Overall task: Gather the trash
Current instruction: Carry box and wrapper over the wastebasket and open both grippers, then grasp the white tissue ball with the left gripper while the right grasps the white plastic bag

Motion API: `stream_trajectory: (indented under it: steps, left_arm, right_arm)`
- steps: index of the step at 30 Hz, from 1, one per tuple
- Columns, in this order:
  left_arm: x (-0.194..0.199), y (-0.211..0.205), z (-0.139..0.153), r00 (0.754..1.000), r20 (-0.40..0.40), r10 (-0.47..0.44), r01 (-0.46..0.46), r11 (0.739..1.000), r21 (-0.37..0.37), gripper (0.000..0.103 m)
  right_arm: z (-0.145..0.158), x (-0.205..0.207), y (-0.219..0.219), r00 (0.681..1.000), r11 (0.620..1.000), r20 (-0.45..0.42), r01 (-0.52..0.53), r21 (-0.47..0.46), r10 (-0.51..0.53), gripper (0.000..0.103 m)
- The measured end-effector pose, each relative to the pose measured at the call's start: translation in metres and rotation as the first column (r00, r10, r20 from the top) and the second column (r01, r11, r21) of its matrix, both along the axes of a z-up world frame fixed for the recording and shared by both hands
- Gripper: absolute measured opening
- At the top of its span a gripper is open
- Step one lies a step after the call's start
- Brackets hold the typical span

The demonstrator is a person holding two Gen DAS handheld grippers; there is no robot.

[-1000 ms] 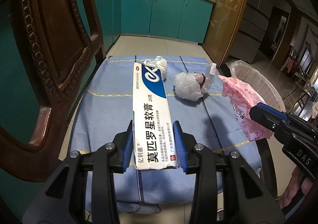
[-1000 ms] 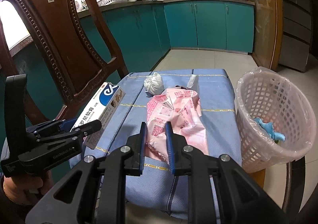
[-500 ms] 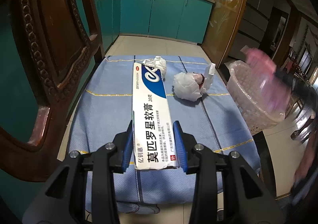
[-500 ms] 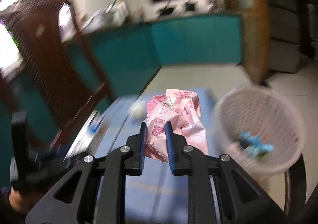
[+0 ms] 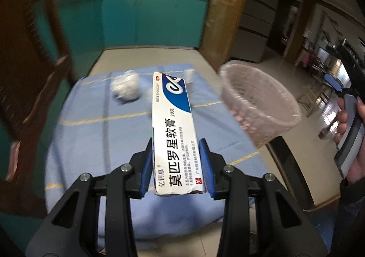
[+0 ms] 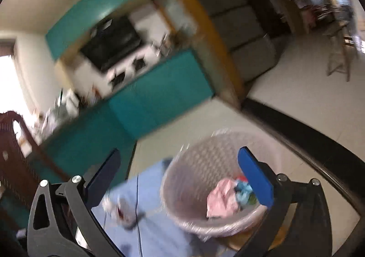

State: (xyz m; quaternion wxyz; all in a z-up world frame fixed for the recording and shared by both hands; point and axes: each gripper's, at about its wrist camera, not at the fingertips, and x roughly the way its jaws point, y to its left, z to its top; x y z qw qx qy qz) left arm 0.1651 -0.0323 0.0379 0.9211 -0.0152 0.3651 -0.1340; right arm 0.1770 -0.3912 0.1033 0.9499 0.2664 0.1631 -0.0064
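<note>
One ointment box (image 5: pixel 174 129), one lined waste basket (image 5: pixel 260 102), one pink wrapper (image 6: pixel 222 197) in it, two white crumpled wads (image 5: pixel 125 87), one blue tablecloth (image 5: pixel 91 134), one wooden chair (image 5: pixel 25 70)

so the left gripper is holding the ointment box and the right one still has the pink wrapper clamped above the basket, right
Not quite. The left gripper does hold the ointment box, but the right gripper no longer has the pink wrapper. The right wrist view shows its jaws wide open above the basket, with the wrapper lying inside it.
</note>
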Motion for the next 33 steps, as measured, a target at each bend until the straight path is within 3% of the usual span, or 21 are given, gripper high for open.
stream_trajectory:
  steps: [5, 7, 8, 9, 10, 12, 15, 20, 23, 25, 28, 30, 33]
  left_arm:
    - [0.048, -0.090, 0.035, 0.988, 0.041, -0.150, 0.150, 0.989, 0.002, 0.040]
    - [0.072, -0.122, 0.047, 0.980, 0.032, -0.199, 0.200, 0.979, -0.032, 0.044]
    - [0.088, -0.141, 0.052, 0.977, 0.039, -0.212, 0.214, 0.976, -0.046, 0.052]
    - [0.102, -0.154, 0.053, 0.980, 0.050, -0.194, 0.196, 0.980, -0.037, 0.084]
    - [0.113, -0.160, 0.050, 0.987, 0.062, -0.146, 0.147, 0.989, -0.016, 0.095]
    - [0.119, -0.159, 0.043, 0.994, 0.057, -0.093, 0.092, 0.996, 0.013, 0.095]
    - [0.103, -0.125, 0.027, 0.998, 0.021, -0.058, 0.057, 0.998, 0.017, 0.095]
    - [0.046, -0.030, 0.013, 0.994, 0.084, 0.069, -0.077, 0.993, 0.093, 0.095]
    - [0.018, 0.026, 0.011, 0.980, 0.108, 0.169, -0.175, 0.983, 0.048, 0.096]
    - [0.007, 0.055, 0.008, 0.965, 0.109, 0.240, -0.242, 0.970, 0.002, 0.096]
    - [0.000, 0.075, 0.004, 0.957, 0.086, 0.279, -0.278, 0.960, -0.017, 0.096]
    - [0.001, 0.078, 0.007, 0.959, 0.091, 0.270, -0.270, 0.963, -0.009, 0.096]
    - [-0.001, 0.075, 0.010, 0.960, 0.102, 0.260, -0.261, 0.965, -0.003, 0.096]
  right_arm:
    - [-0.004, -0.003, -0.014, 0.997, 0.995, 0.021, 0.077, 0.067, -0.079, 0.100]
    - [-0.004, -0.005, -0.018, 0.995, 0.992, 0.026, 0.096, 0.076, -0.099, 0.100]
    - [-0.004, -0.004, -0.018, 0.995, 0.993, 0.023, 0.096, 0.073, -0.098, 0.100]
    - [-0.005, -0.004, -0.020, 0.995, 0.993, 0.021, 0.096, 0.073, -0.097, 0.100]
    - [-0.005, -0.007, -0.022, 0.995, 0.992, 0.022, 0.098, 0.074, -0.100, 0.100]
    - [-0.004, -0.009, -0.022, 0.995, 0.993, 0.021, 0.094, 0.070, -0.095, 0.100]
    - [-0.005, -0.002, -0.009, 1.000, 0.999, -0.006, 0.027, 0.044, -0.026, 0.100]
    - [-0.009, 0.012, 0.045, 0.985, 0.986, -0.086, -0.154, -0.060, 0.148, 0.100]
    - [-0.021, 0.018, 0.098, 0.946, 0.945, -0.174, -0.299, -0.137, 0.274, 0.100]
    - [-0.034, 0.019, 0.141, 0.907, 0.897, -0.241, -0.394, -0.198, 0.346, 0.100]
    - [-0.052, 0.017, 0.190, 0.862, 0.830, -0.309, -0.486, -0.273, 0.403, 0.100]
    - [-0.059, 0.018, 0.207, 0.852, 0.807, -0.328, -0.504, -0.306, 0.408, 0.100]
    - [-0.067, 0.022, 0.219, 0.847, 0.802, -0.342, -0.510, -0.311, 0.406, 0.100]
